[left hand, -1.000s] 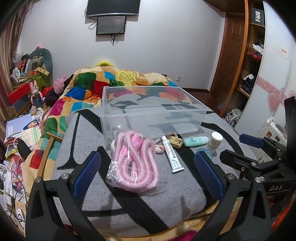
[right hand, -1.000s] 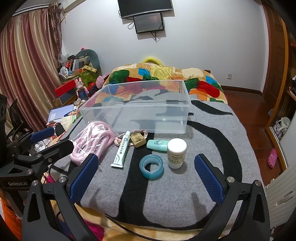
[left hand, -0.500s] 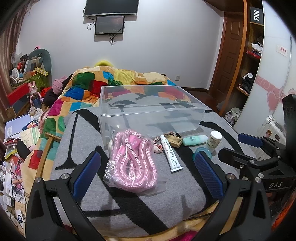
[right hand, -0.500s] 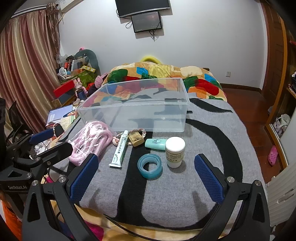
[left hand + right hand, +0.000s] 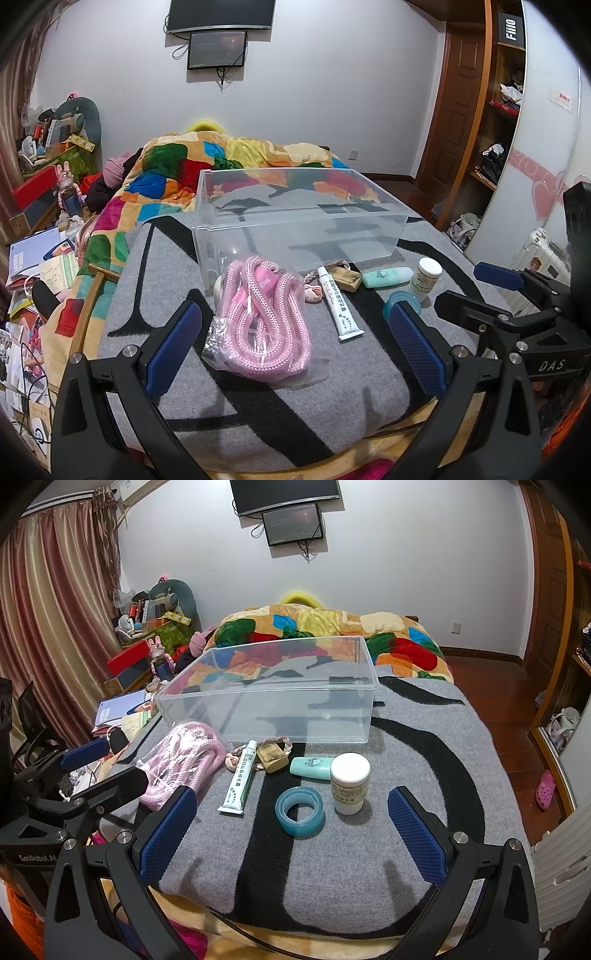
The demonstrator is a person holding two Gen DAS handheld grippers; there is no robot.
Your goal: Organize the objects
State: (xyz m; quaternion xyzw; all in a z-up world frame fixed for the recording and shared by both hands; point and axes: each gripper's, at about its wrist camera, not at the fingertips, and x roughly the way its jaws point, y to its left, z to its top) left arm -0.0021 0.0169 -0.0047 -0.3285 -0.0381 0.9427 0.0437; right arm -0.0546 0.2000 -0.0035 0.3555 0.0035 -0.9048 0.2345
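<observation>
A clear plastic bin (image 5: pixel 295 218) (image 5: pixel 273 705) stands empty on a grey and black blanket (image 5: pixel 406 775). In front of it lie a bagged pink rope (image 5: pixel 264 321) (image 5: pixel 184 760), a white tube (image 5: pixel 338 310) (image 5: pixel 240 775), a small tan box (image 5: pixel 272 758), a mint tube (image 5: pixel 310 768), a white jar (image 5: pixel 350 782) and a blue tape roll (image 5: pixel 300 811). My left gripper (image 5: pixel 291 347) is open and empty, with the rope bag between its fingers. My right gripper (image 5: pixel 291 838) is open and empty, just short of the tape roll and jar.
A patchwork quilt (image 5: pixel 325 627) lies behind the bin. Clutter, books and boxes (image 5: pixel 40 236) crowd the floor to the left of the bed. A wooden door and shelves (image 5: pixel 480 110) stand on the right. The blanket's near edge (image 5: pixel 295 923) is below the grippers.
Both grippers have edged slightly forward toward the objects. Nothing has been gripped or moved.
</observation>
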